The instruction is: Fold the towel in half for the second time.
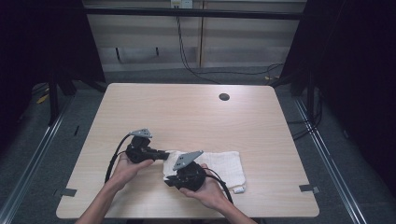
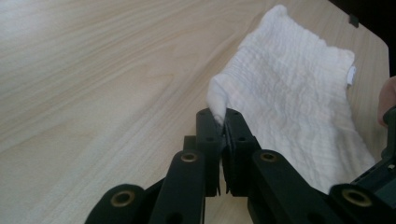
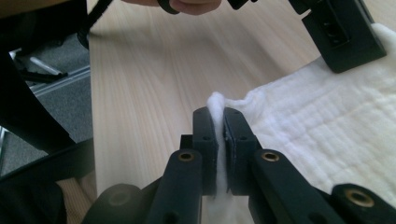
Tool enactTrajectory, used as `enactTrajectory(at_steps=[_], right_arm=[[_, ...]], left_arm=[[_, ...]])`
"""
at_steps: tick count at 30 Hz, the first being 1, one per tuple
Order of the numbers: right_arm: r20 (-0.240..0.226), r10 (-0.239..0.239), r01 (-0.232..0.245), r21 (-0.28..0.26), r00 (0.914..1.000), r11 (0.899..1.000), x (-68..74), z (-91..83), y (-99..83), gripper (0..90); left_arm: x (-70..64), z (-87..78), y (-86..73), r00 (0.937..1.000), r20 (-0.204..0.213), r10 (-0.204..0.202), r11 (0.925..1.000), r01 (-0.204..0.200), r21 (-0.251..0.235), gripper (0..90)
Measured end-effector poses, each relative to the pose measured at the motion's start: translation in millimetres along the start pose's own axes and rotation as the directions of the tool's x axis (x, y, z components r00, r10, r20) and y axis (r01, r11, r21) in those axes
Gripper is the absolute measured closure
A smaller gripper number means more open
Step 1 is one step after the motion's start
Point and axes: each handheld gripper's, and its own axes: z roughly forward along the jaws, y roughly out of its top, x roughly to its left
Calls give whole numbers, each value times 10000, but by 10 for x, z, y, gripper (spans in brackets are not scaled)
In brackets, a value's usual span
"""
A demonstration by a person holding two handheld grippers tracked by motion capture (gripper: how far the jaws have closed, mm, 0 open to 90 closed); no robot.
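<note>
Both grippers pinch the left edge of the white cloth (image 1: 219, 165) on the table (image 1: 187, 112): left gripper (image 2: 222, 122) at the far corner, right gripper (image 3: 217, 116) at the near one.

Black tools (image 1: 161, 155) (brass screws, grey plates)

White quilted cloth (image 1: 219, 164), with a stitched square texture and a small white tag at one edge, spread mostly flat on the near part of the light wooden table (image 1: 187, 112). Two neighbouring corners at its left end lifted and pinched: one between the jaws of the left gripper (image 2: 223, 122), one between those of the right gripper (image 3: 218, 116).
</note>
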Motion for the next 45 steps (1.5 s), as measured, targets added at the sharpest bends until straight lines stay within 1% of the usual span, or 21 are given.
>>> enactTrajectory(at_steps=[2,4,7,10,11,13,14,16,18,21,22,23,25,28,30,34,35,37,41,44,45], right_arm=[[-45,52,-53,-107,10000,9999,1,-8,28,851],[-131,21,-24,-247,9999,9997,-3,-11,68,852],[-229,-17,8,-384,9997,9993,13,-6,130,852],[-277,-93,77,-544,9996,9985,33,1,211,852],[-364,-102,79,-632,9993,9980,39,2,250,852],[-349,-162,137,-703,9993,9974,47,9,307,853],[-420,-212,180,-760,9989,9969,50,20,346,853],[-376,-328,296,-806,9988,9963,61,41,394,852],[-418,-350,312,-881,9985,9956,72,68,434,852],[-510,-278,227,-979,9983,9949,79,112,458,853],[-503,-253,204,-955,9984,9952,80,121,458,853],[-502,-239,190,-961,9985,9952,82,138,459,853],[-464,-280,234,-972,9985,9950,80,160,468,853],[-467,-162,104,-1224,9988,9924,76,174,507,854],[-473,-131,68,-1311,9988,9913,84,179,532,854],[-400,-188,127,-1486,9990,9888,136,175,581,854],[-414,-100,37,-1509,9991,9885,150,166,585,854],[-317,-110,57,-1625,9994,9867,183,137,589,854],[-178,-76,41,-1880,9998,9822,235,66,550,854],[-8,-45,42,-1919,10000,9814,225,29,504,854],[59,38,-26,-1907,10000,9817,224,17,490,854]], left_arm=[[8,-55,-5,9999,-7,-125,9999,125,-81,866],[20,-104,-5,9999,-100,-117,9999,117,-39,866],[37,-208,2,9994,-67,-326,9991,324,-268,866],[54,-281,6,9991,-192,-382,9988,376,-312,866],[61,-302,13,9991,-291,-310,9993,304,-211,866],[77,-353,38,9990,-342,-291,9995,288,-101,865],[88,-378,49,9990,-349,-268,9996,263,-142,865],[109,-432,68,9988,-335,-345,9989,334,-340,865],[107,-449,72,9987,-361,-372,9986,357,-401,865],[111,-457,65,9982,-422,-416,9985,400,-385,865],[118,-465,63,9984,-407,-389,9985,373,-392,865],[122,-471,62,9980,-398,-495,9978,477,-466,865],[127,-492,64,9974,-503,-508,9978,485,-456,865],[128,-526,54,9967,-515,-630,9957,592,-713,865],[129,-556,55,9960,-591,-673,9953,629,-735,865],[93,-645,50,9953,-685,-684,9945,626,-840,865],[85,-672,46,9952,-746,-628,9950,566,-821,865],[52,-721,35,9952,-811,-551,9958,488,-777,865],[11,-727,71,9952,-888,-418,9966,352,-749,865],[-31,-649,137,9953,-937,-260,9978,200,-639,865],[-42,-599,163,9959,-877,-242,9979,188,-620,865]])
